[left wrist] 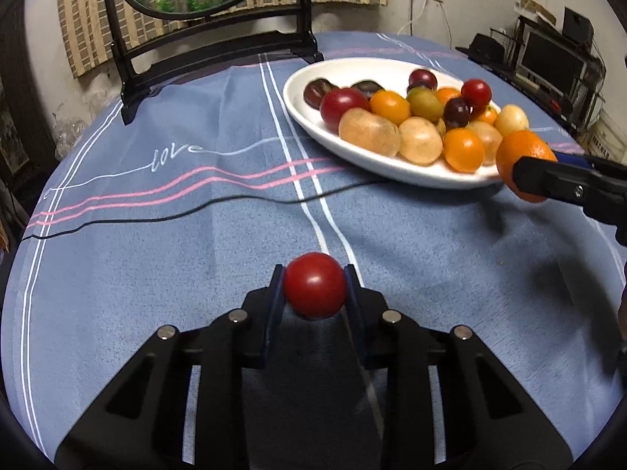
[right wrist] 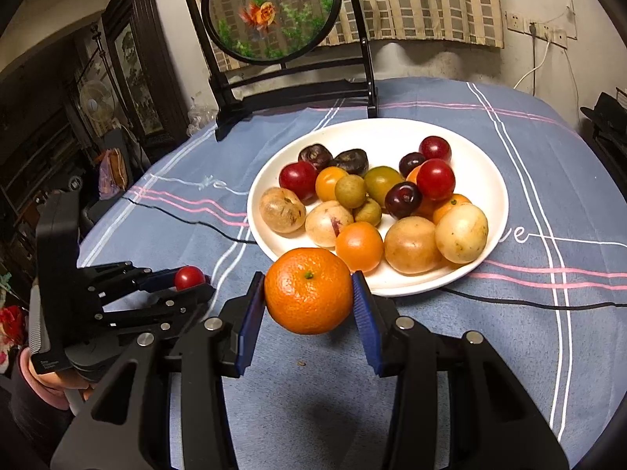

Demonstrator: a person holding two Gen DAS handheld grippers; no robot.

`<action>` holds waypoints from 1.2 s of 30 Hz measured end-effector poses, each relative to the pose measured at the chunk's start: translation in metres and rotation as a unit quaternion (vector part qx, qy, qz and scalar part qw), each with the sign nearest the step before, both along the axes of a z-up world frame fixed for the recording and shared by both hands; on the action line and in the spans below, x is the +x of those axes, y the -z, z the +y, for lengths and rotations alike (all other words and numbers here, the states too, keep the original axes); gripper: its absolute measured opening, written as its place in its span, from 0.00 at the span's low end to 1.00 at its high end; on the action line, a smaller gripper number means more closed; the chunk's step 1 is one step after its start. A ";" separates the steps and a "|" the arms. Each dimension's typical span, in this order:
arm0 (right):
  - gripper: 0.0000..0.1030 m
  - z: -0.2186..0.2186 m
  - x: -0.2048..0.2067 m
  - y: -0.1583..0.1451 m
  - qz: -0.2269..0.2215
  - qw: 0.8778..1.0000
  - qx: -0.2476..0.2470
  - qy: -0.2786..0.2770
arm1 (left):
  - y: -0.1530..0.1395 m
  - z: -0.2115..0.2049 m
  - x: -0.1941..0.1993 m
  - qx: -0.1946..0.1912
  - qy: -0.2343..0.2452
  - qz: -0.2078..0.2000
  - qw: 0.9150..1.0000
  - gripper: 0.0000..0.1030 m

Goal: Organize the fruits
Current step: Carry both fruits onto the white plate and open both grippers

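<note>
A small red tomato (left wrist: 314,285) is pinched between the pads of the left gripper (left wrist: 314,288), near the cloth at the plate's (right wrist: 494,211) 8 o'clock. A mandarin (right wrist: 308,290) is clamped by the right gripper (right wrist: 309,293) at the plate's 6 o'clock rim. The smooth tomato could be squeezed out or split by excess pressure; piled fruit could be knocked rolling when the mandarin is lowered.

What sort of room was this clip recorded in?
Most likely a lived-in home room, not a lab. A table under a blue striped tablecloth bears a white plate of mixed fruit, a round goldfish screen stands at its back, and a curtain and wall sockets show behind.
</note>
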State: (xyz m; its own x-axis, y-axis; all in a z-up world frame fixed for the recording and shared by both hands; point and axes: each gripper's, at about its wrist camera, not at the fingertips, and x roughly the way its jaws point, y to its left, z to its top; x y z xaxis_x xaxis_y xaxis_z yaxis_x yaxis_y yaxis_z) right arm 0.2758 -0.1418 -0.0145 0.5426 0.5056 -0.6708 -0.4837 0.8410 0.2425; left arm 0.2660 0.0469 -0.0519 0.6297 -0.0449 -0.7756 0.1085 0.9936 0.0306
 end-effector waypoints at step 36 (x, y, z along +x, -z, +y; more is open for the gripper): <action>0.43 -0.028 0.124 -0.042 -0.057 0.995 0.023 0.076 | -0.056 -0.037 0.190 -0.019 -0.057 -0.063 0.996 0.83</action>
